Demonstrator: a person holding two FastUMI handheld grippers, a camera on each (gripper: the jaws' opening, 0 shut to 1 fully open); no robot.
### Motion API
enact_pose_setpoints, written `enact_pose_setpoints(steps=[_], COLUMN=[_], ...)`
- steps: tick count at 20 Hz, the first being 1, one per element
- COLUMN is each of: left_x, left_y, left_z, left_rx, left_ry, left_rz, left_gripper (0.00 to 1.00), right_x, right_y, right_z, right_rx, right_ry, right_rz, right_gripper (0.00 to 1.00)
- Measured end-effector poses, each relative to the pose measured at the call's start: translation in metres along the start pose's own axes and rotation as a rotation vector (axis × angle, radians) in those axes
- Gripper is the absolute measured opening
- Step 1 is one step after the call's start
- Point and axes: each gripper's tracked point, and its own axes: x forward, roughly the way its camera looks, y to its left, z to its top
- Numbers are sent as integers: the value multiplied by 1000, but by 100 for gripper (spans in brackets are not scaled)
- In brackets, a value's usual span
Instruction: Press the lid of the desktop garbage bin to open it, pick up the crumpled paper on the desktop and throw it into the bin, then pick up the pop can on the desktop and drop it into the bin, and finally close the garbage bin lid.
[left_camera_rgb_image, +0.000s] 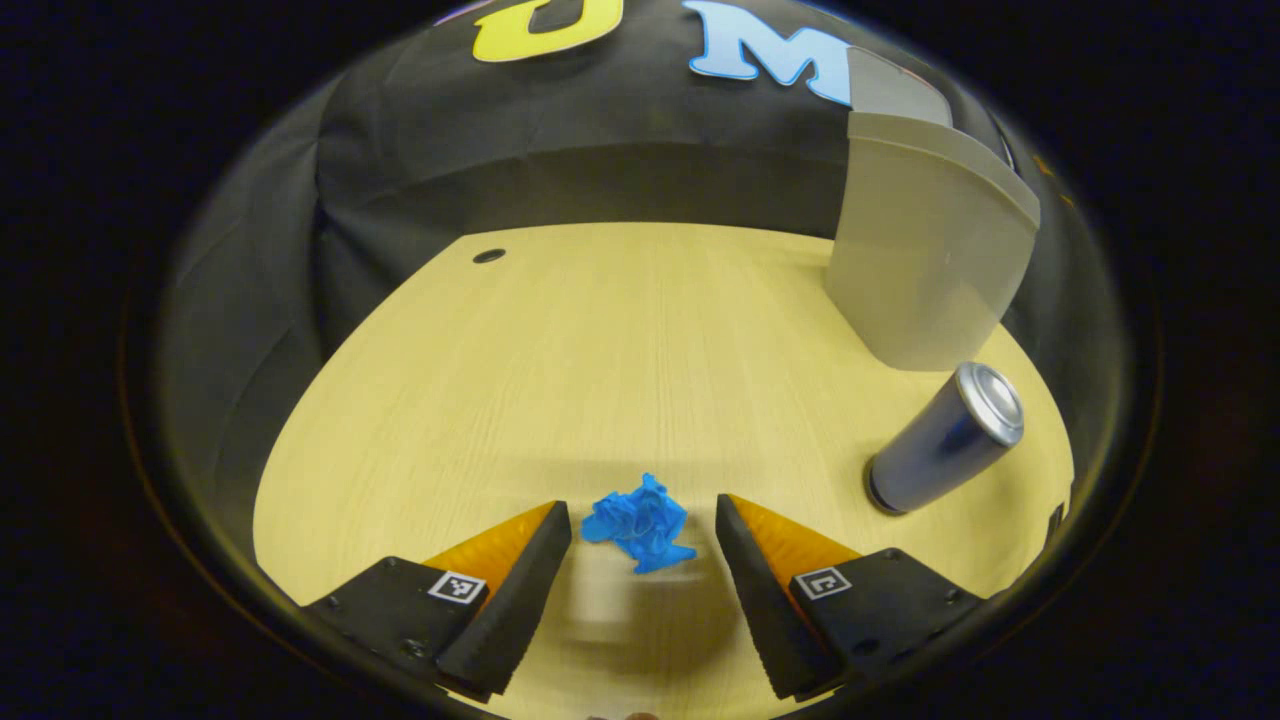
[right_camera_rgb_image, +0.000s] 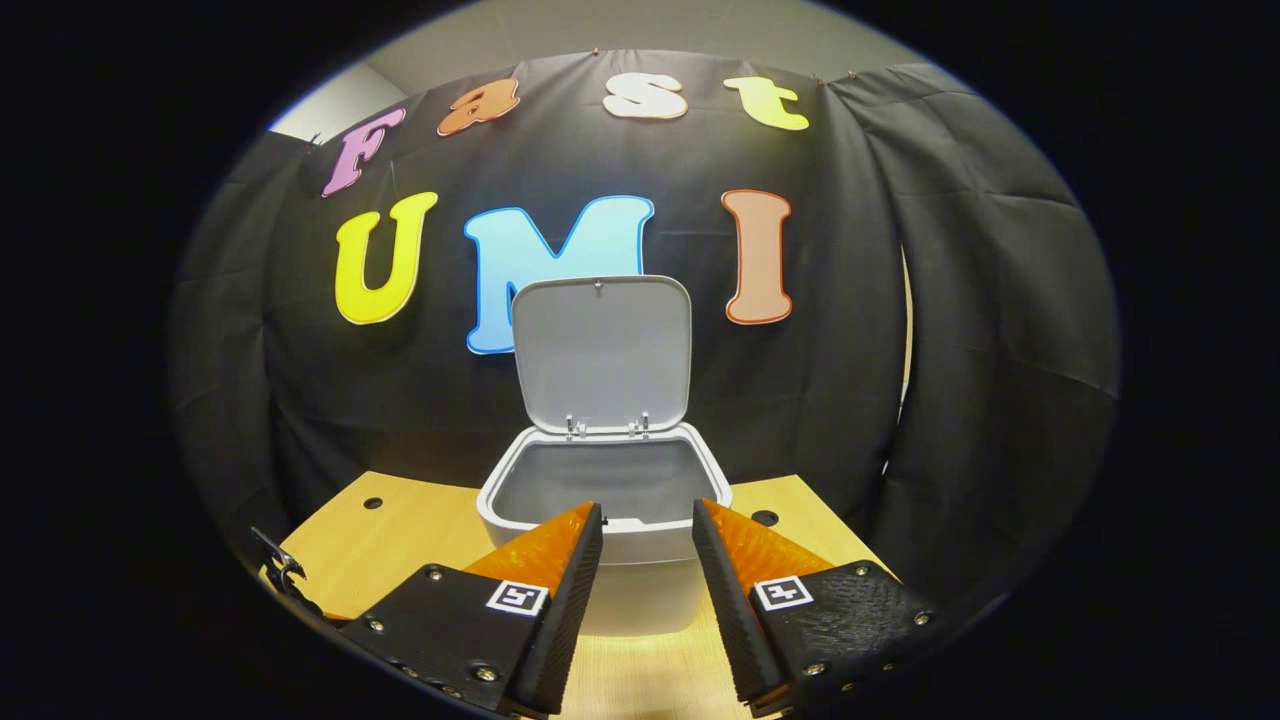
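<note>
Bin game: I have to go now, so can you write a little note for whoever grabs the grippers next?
Left gripper: open, fingers either side of the blue crumpled paper on the desk, not gripping.
Right gripper: open, empty, facing the bin.
Pop can: standing on the desk beside the bin.
Done: lid is up.
Left: bin the paper, bin the can, close the lid.

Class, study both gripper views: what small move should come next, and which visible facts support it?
Probably close the left hand-held gripper on the crumpled paper: its fingers are open with the paper between them on the table, and the bin already stands with its lid up.
</note>
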Motion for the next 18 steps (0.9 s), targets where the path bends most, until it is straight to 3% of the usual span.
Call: enact_pose_setpoints(steps=[13,18], left_x=[19,23], left_y=[-4,8], left_z=[-7,7], left_rx=[26,17], left_ry=[41,32], left_rz=[4,39], left_gripper=[96,60], right_x=[-11,-11], right_y=[-32,-32], right_z=[-6,-9], right_rx=[30,35], right_ry=[7,23], right_rz=[-104,-104], right_gripper=[60,60])
